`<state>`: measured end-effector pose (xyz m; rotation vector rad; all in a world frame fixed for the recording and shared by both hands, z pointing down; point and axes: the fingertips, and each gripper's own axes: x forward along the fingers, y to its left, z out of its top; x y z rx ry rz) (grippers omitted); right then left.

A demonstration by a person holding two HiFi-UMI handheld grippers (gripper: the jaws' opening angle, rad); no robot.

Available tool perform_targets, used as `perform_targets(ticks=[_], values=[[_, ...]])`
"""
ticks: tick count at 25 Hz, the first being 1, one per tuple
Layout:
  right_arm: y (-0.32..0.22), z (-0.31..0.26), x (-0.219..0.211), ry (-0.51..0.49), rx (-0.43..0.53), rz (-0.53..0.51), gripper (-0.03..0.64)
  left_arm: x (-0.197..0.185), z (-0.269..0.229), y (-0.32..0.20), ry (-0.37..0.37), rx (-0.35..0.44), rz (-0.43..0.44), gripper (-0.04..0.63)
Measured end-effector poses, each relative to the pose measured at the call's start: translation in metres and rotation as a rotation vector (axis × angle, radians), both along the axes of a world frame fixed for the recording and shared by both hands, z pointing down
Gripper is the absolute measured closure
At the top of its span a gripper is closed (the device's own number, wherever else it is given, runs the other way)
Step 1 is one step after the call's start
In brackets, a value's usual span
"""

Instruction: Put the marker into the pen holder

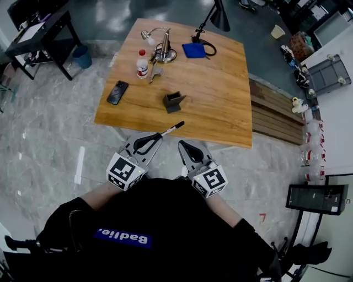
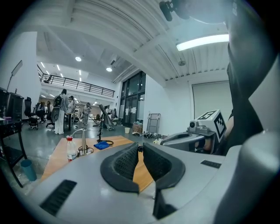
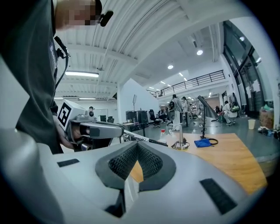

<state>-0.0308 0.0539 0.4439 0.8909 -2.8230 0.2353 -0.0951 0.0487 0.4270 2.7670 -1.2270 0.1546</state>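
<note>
A white marker (image 1: 170, 130) with black ends sticks out forward and to the right from my left gripper (image 1: 156, 138), which is shut on it just off the near edge of the wooden table (image 1: 220, 110). The dark grey pen holder (image 1: 174, 102) stands on the table ahead of the marker's tip, apart from it. My right gripper (image 1: 182, 144) hangs beside the left one, shut with nothing in it. In the right gripper view the marker (image 3: 141, 138) juts from the left gripper (image 3: 117, 131). The pen holder is hidden in both gripper views.
On the table's far part are a black phone (image 1: 117, 92), a small bottle (image 1: 142, 64), a metal stand (image 1: 164, 49), a blue cloth (image 1: 194, 50) and a desk lamp (image 1: 219, 16). A wooden bench (image 1: 276, 115) lies to the right. People stand far off in the hall.
</note>
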Motion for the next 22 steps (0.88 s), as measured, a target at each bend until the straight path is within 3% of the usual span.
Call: perform_targets(ticks=[6, 22], values=[[-0.032, 0.003, 0.014, -0.017, 0.005, -0.007, 0.611, -0.001, 0.003, -0.032, -0.005, -0.005, -0.049, 0.552], [-0.127, 0.026, 0.064, -0.073, -0.04, -0.185, 0.611, 0.027, 0.016, -0.126, -0.024, -0.047, -0.273, 0.552]])
